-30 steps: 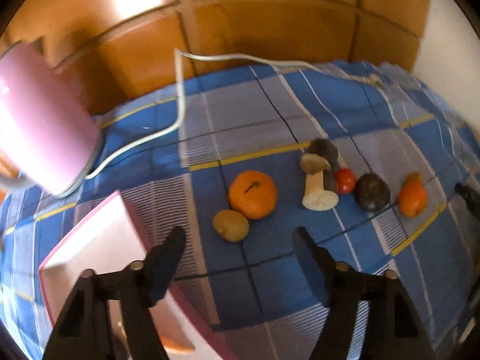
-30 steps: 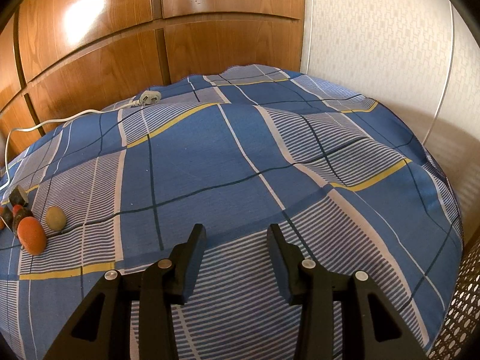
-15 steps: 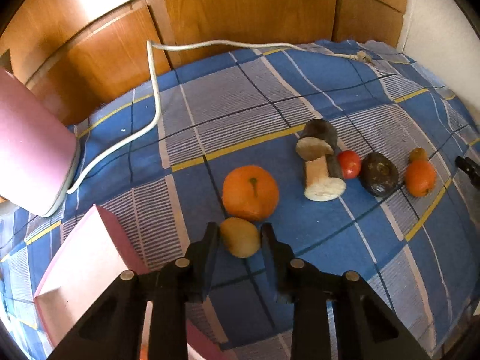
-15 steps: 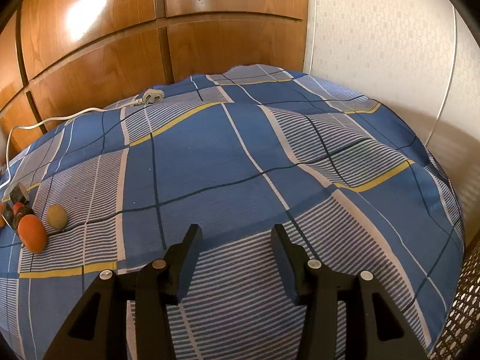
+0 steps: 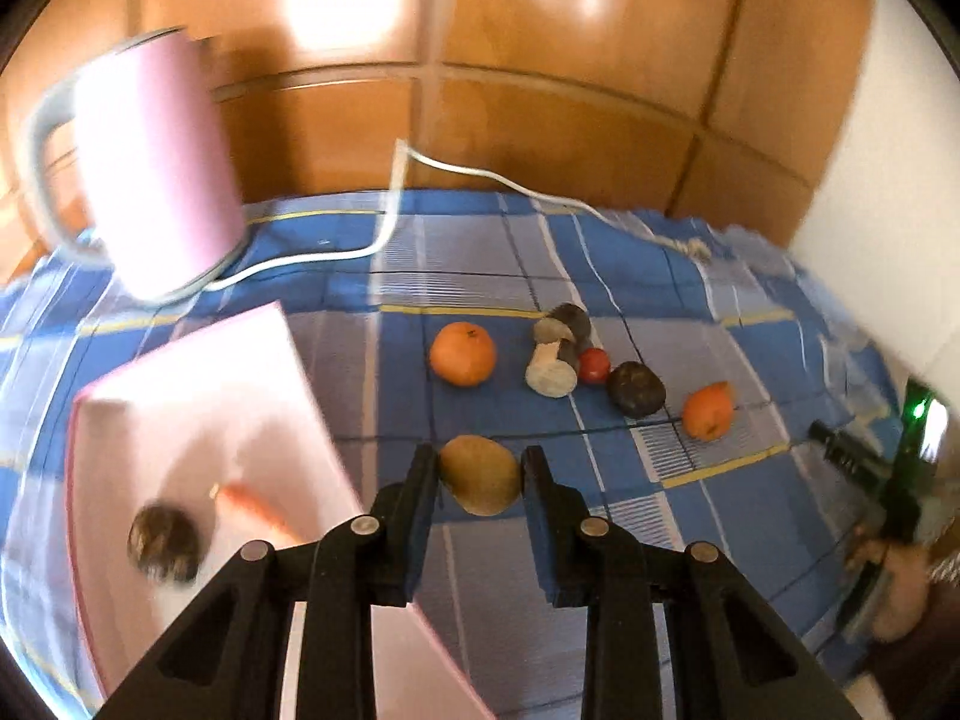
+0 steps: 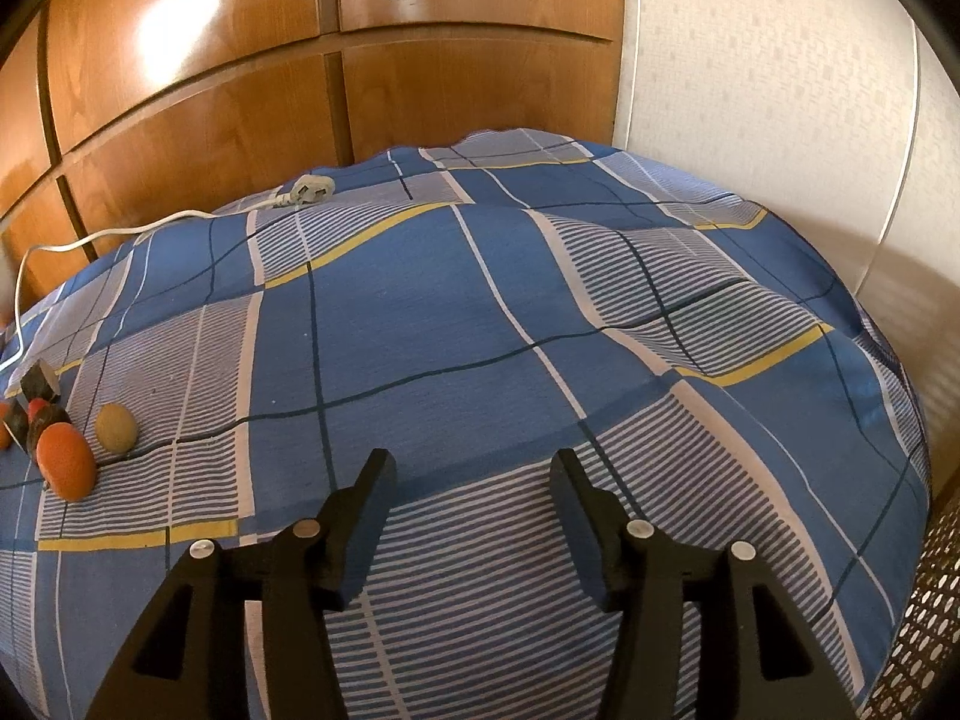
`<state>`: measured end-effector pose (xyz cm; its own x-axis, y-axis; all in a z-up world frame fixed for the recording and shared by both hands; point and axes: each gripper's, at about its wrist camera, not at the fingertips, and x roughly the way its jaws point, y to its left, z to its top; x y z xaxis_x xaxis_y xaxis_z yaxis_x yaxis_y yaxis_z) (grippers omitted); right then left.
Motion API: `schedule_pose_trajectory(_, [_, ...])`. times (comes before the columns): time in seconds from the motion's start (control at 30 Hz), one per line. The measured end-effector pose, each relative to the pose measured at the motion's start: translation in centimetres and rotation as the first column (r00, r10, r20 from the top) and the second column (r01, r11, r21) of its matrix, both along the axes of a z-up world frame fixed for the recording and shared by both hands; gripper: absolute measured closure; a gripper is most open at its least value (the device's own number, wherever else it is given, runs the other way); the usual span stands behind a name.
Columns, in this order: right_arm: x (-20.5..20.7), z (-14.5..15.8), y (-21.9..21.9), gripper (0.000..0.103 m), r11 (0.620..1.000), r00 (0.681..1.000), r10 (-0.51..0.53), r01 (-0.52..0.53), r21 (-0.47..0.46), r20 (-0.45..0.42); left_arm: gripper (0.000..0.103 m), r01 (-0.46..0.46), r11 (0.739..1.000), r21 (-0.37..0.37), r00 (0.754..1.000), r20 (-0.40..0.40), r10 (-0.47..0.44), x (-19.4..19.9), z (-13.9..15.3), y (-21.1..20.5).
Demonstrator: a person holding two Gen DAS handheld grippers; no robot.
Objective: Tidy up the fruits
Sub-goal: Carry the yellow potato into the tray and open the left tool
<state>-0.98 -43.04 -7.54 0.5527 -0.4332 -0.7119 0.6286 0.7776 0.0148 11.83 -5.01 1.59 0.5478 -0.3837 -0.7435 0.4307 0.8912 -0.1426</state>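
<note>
Wardrobe panels (image 6: 198, 108): glossy varnished wood. Bedsheet (image 6: 480, 330): matt checked woven cloth. Kiwi (image 5: 480, 474): dull, rough brown skin. Tray (image 5: 198, 420): smooth pink plastic. Wall (image 6: 750, 60): textured wallpaper.

Pink kettle (image 5: 156, 168) w/ white cord (image 5: 384, 228) on blue plaid sheet (image 6: 468, 324) — wood panels (image 6: 240, 72) behind.

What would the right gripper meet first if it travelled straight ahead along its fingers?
Most likely only the checked bedsheet. The right gripper, its fingers opening with nothing between them, points down at bare cloth. The fruits lie far off to the left. Depth is uncertain.
</note>
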Motion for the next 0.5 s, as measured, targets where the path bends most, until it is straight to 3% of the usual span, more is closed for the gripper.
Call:
schedule_pose_trajectory(0.2, [0.0,0.0,0.0,0.048,1.0,1.0,0.0,0.0,0.0,0.0,0.074,-0.217,0.972,-0.087,0.976,-0.008,0.217,-2.5,0.3,5.1])
schedule_pose_trajectory(0.5, [0.1,0.0,0.0,0.048,1.0,1.0,0.0,0.0,-0.007,-0.011,0.074,-0.391,0.912,-0.125,0.92,-0.021,0.392,-4.3,-0.3,11.3])
